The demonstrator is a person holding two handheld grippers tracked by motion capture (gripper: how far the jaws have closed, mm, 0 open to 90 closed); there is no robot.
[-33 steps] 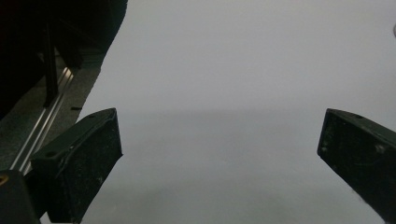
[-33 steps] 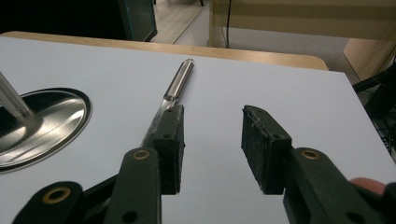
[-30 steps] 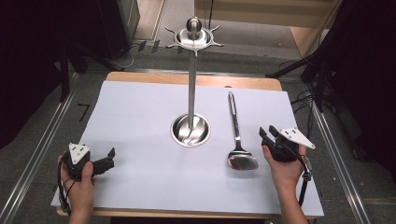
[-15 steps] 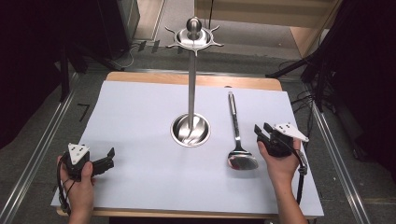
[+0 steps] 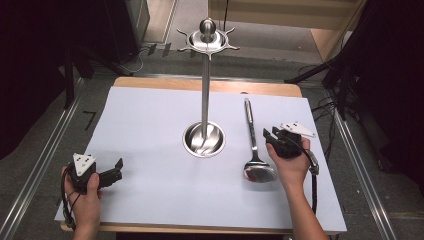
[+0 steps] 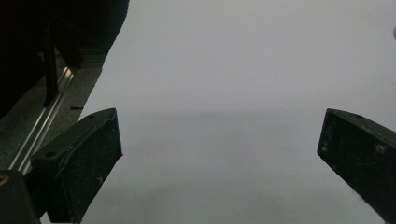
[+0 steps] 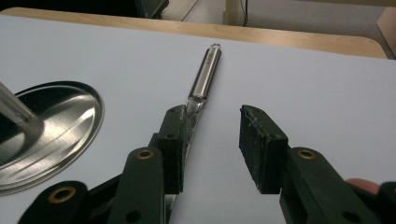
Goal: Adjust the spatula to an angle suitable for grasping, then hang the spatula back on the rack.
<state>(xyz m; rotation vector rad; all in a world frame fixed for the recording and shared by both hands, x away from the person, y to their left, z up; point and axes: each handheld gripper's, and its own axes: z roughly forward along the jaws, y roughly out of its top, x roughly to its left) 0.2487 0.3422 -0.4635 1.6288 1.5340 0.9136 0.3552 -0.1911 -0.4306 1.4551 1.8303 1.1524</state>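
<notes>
White sheeting is covering the table (image 5: 150,115), dark curtains are hanging all round, and the action is sitting on the right-hand side. That is where the ladle (image 5: 252,145) is lying flat, bowl towards the person, handle pointing away, just to the right of the steel utensil stand (image 5: 205,100) with its round base and its ring of hooks up top.

Now the right gripper (image 5: 269,136) is closing in. A second ago it was sitting further out towards the table edge; it is sliding in leftwards, and it is now right beside the handle. In the right gripper view the right gripper (image 7: 210,144) is showing its jaws parted a moderate way with nothing between them. One jaw is lying over the handle; the other is standing off to the side, so the handle is not in the gap yet.

I'm reading this as the approach to a pick-up, probably to hang the ladle on a hook. The tongs need to shift across before squeezing.

Over on the near left, the left gripper (image 5: 114,172) is idling, jaws spread wide in the left gripper view (image 6: 219,154), holding nothing over bare sheet.
</notes>
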